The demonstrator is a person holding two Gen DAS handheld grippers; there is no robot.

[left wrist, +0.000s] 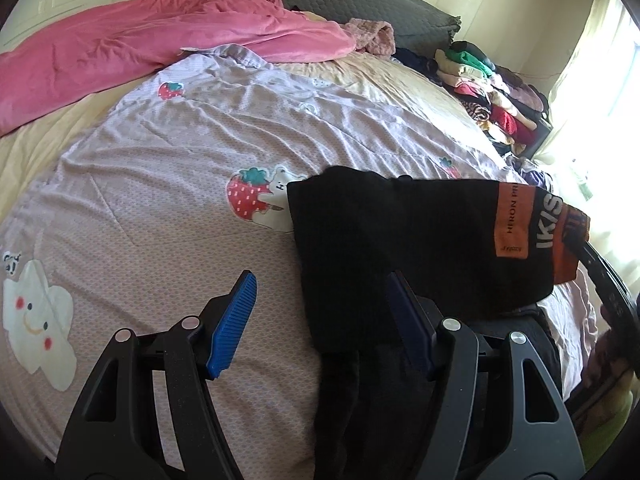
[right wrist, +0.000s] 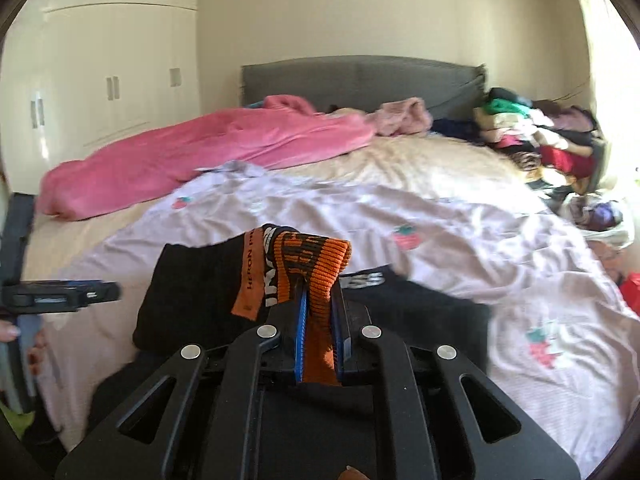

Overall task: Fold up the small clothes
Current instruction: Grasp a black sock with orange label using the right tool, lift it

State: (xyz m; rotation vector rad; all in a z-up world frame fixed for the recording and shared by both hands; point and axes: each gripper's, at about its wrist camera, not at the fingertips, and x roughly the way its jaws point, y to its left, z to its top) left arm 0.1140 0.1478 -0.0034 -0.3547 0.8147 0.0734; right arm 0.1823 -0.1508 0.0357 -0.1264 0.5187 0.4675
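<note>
One black sock [right wrist: 192,292] with an orange ribbed cuff [right wrist: 316,264] is in play, and the fold looks barely begun. The right hand-held gripper [right wrist: 320,344] has its blue pads pressed together on that cuff, holding the sock lifted above the bed [left wrist: 36,148] so that its black foot part drapes away to the left. In the left wrist view the same sock [left wrist: 392,248] hangs across the right side of the frame, orange band [left wrist: 516,224] with white lettering at the far end. The left hand-held gripper [left wrist: 320,320] is spread wide, its left blue pad [left wrist: 234,324] over the bedspread and its right pad just at the edge of the black cloth; it pinches nothing yet.

Beneath the right gripper, a second dark piece [right wrist: 412,300] with white lettering lies flat on the lilac strawberry-print bedspread [right wrist: 460,232]; it may be the matching sock, though that cannot be told for certain. My judgement: no fold is completed on the held sock. Left to do are catching the free toe end with the left hand-held gripper, bringing it to the cuff, and laying it down.

Further off, a heap of clothes [left wrist: 492,92] sits at the bed's far right corner; whether folded or waiting is unclear. A pink blanket [left wrist: 132,52] lies along the far side.
</note>
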